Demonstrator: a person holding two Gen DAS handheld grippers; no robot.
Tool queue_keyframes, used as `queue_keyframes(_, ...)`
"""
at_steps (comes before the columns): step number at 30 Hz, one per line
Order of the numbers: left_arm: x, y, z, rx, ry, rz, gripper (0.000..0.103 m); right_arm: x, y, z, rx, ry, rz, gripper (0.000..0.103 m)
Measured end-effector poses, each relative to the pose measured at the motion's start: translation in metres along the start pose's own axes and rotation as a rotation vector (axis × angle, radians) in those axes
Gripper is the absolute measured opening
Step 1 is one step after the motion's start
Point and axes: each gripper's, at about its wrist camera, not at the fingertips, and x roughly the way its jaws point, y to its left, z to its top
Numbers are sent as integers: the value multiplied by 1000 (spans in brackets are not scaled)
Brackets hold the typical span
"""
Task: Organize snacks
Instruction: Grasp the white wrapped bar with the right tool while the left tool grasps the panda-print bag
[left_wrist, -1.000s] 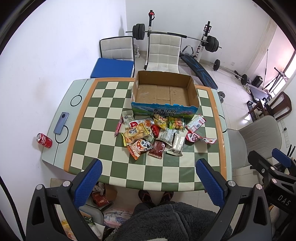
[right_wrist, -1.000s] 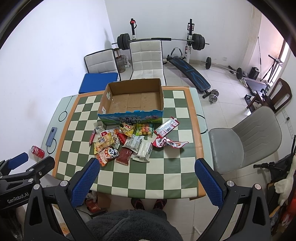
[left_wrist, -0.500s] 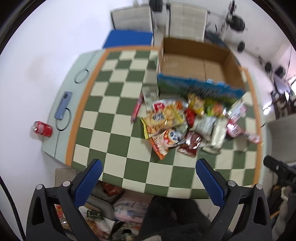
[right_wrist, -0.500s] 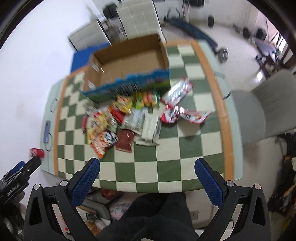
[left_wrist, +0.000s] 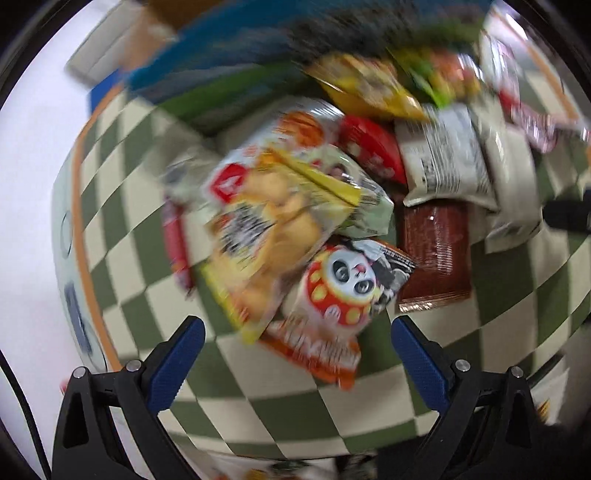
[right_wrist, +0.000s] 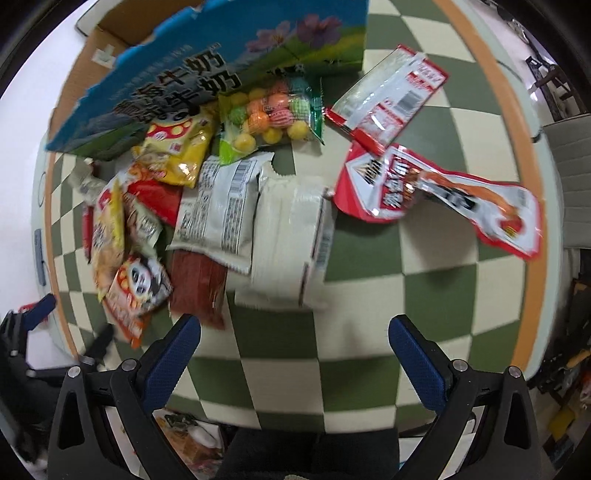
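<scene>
A heap of snack packets lies on the green-and-cream checkered table (right_wrist: 362, 266) in front of an open cardboard box with a blue printed side (right_wrist: 207, 74). My left gripper (left_wrist: 297, 332) is open and hovers just above the near edge of an orange panda packet (left_wrist: 340, 295), beside a yellow biscuit bag (left_wrist: 266, 229) and a brown packet (left_wrist: 436, 254). My right gripper (right_wrist: 293, 330) is open just short of a white packet (right_wrist: 291, 240). Further right lie a red-and-white packet (right_wrist: 436, 195) and a clear red-trimmed pouch (right_wrist: 391, 99). A bag of coloured balls (right_wrist: 269, 114) rests against the box.
An orange band (right_wrist: 517, 155) runs round the table's rim. A grey chair (right_wrist: 572, 147) stands off the right side. A phone (left_wrist: 75, 317) lies on the pale left margin. My left gripper (right_wrist: 33, 325) shows at the lower left of the right wrist view.
Both grippers have dropped fast from high above the table to just over the snack heap, left toward the panda packet, right toward the white packet. Both stayed open.
</scene>
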Motion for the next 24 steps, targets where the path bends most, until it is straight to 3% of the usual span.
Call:
queue_keyframes(5,24,-14,13,90,36,-10,99,27,7,23,23,27,-7,101)
queue_keyframes(8,27,-17,15,93,34,-5,95,43,11,33,34,41,-43,94)
queue_keyframes(10,27,-13,15,48,42,-31,92,48,12,36,39,41,-55,73)
queue_keyframes(13,27,1,11,-95,73,-117,86,55,11,30,42,39,-54,55)
queue_keyframes(19,40,37,-8,-385,169,-336,86,62,7,0,-10,100,-105,53)
queue_keyframes(21,47,42,-11,-411,194,-385,86,64,4,-12,-23,133,-113,53)
queue_keyframes(24,53,44,-7,-393,201,-378,86,66,-3,-19,0,161,-90,55)
